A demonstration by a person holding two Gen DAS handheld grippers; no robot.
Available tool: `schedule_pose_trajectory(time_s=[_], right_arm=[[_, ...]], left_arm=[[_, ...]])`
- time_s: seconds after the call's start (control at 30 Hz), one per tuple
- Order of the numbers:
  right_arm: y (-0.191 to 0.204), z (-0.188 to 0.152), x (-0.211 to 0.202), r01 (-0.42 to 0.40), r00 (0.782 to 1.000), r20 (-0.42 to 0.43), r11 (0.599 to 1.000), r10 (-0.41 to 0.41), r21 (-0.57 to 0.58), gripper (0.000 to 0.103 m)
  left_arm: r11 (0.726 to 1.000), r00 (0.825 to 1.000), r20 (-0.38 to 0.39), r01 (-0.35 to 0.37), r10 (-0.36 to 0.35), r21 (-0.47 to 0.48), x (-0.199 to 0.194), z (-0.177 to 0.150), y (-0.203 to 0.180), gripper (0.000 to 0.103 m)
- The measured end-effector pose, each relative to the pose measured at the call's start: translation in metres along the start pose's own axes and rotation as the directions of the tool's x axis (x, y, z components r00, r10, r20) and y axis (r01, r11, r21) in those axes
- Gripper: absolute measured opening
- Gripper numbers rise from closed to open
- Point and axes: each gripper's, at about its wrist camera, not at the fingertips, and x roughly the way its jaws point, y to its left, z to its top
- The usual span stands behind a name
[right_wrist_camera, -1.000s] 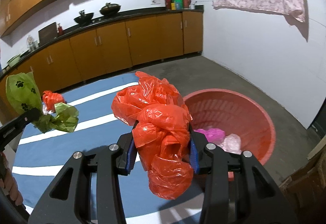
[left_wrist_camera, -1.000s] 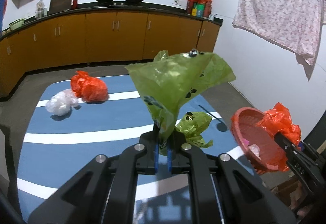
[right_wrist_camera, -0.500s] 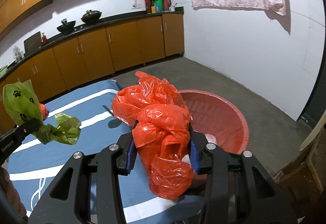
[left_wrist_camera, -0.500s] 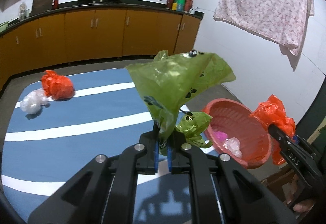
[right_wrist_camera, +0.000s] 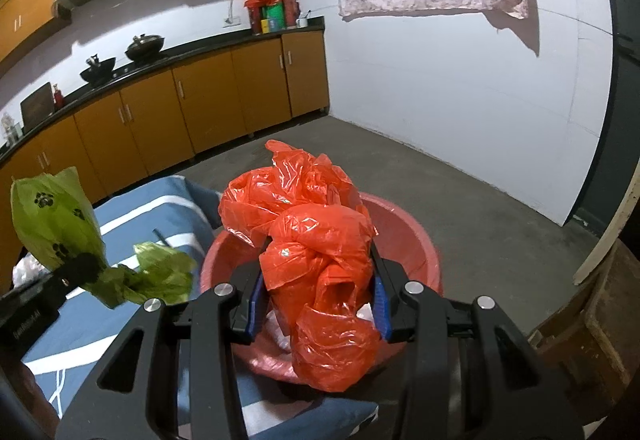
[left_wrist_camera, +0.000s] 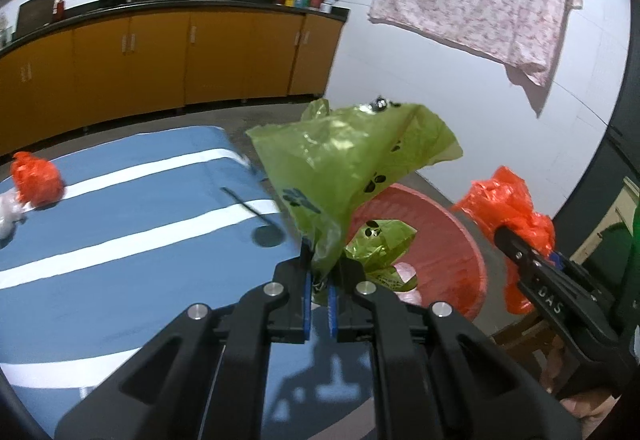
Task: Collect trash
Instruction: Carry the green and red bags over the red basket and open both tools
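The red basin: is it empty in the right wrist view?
No. Pale and pink plastic pieces show inside the red basin, below the orange bag that the right tongs hold over it.

Dim indoor light, slight motion blur, strong fisheye bending and dark corners.

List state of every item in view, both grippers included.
Left gripper: shut on green bag.
Right gripper: shut on red bag, above the basin.
Basin: upright, some trash inside.
Second red bag: lying on blue mat.
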Motion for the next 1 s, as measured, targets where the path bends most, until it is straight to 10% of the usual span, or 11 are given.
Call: schedule_pose_trajectory(time_s=[0.5, 1.0], right_arm=[[-0.027, 0.014, 0.041, 0.016, 1.000, -0.022, 0.998, -0.014, 0.068, 0.043], [-0.033, 0.004, 0.042, 0.039, 0.999, 0.003, 0.994, -0.039, 0.105, 0.090]], left_arm=[[0.995, 0.992, -0.084, 0.095, -0.091, 0.042, 0.079, 0.008, -0.044, 0.009], [0.999, 0.996, -0.082, 0.034, -0.033, 0.010, 0.087, -0.003, -0.010, 0.069]])
